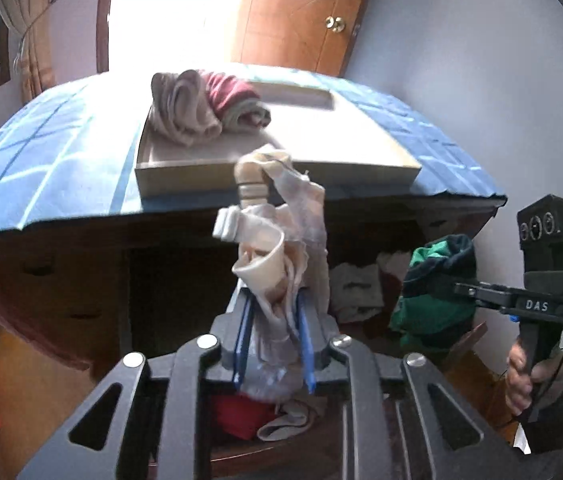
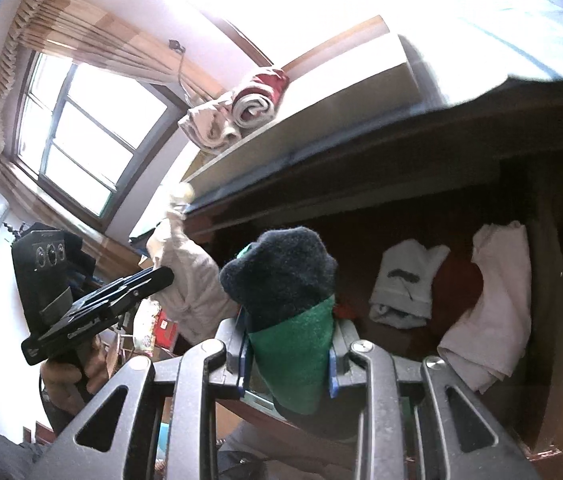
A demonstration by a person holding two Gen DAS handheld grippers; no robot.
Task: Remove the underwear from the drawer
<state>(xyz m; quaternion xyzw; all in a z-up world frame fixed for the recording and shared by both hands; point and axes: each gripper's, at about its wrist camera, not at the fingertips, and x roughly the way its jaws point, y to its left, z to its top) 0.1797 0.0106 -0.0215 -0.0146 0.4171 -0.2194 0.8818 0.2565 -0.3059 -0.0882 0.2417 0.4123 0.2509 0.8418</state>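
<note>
A: Beige cloth, thin, bunched: the beige undergarment [image 1: 281,240] is pinched between the closed blue pads of the left gripper [image 1: 273,340]. It hangs lifted, in front of the dark wooden chest, with a strap end poking up over the tray's front edge.

B: Behind it?

A: Pale shallow tray [image 1: 281,176] on the blue checked cloth [image 1: 53,160] that covers the chest top. Rolled beige and red garments [image 1: 205,104] sit in the tray's far left corner.

B: Further right?

A: Open drawer [image 2: 561,280], dark inside. A white folded piece [image 2: 405,284] and a pinkish one [image 2: 497,300] lie in it, a red piece between them.

B: Right side?

A: Right gripper [image 2: 289,344] clamped on a green and dark navy garment [image 2: 293,312], held up above the drawer's front. A hand [image 1: 521,376] grips its handle.
</note>
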